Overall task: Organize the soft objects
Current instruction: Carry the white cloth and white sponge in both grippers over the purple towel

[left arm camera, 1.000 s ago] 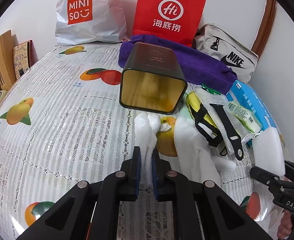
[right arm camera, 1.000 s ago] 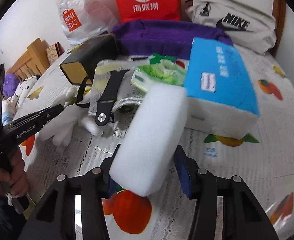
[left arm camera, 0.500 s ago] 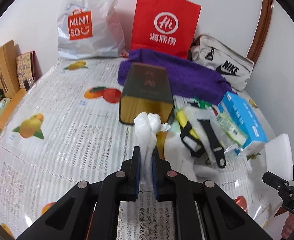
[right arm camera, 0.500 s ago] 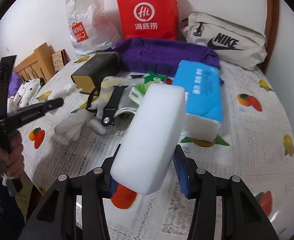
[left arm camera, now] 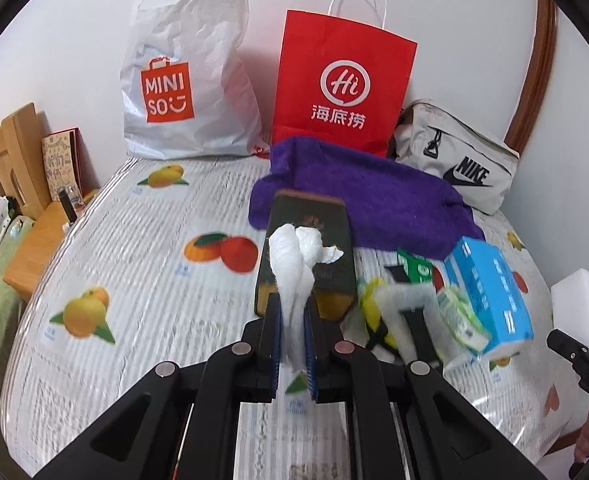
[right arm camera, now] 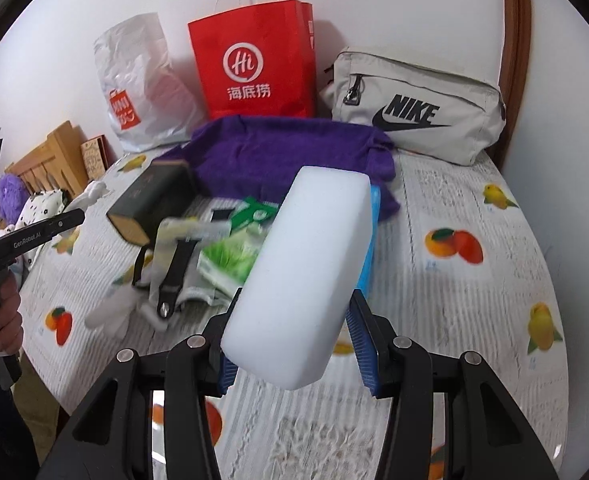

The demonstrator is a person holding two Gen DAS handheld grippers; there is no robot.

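Left wrist view, from left to right: a white MINISO bag (left arm camera: 182, 80) and a red paper bag (left arm camera: 344, 92) lean on the wall at the far edge of the table (left arm camera: 142, 312), which wears a fruit-print cloth. In front of the red bag lies a purple towel (left arm camera: 374, 196), and beyond it a beige Nike pouch (left arm camera: 462, 160). The left gripper (left arm camera: 293, 332) has its jaws pressed together on a white cloth glove (left arm camera: 294, 264), held up above the table in front of a dark tin box (left arm camera: 314, 240) (lying on its side). Right of the tin sits a blurred heap with a black strap (left arm camera: 418, 320), a green tissue pack (left arm camera: 460, 316) and a blue tissue box (left arm camera: 490, 284).

In the right wrist view, a second white glove (right arm camera: 110, 316) lies on the cloth at the left of the heap. The right gripper (right arm camera: 290, 336) is clamped on a white sponge block (right arm camera: 302, 272), lifted clear of the table and tilted, its top leaning right.
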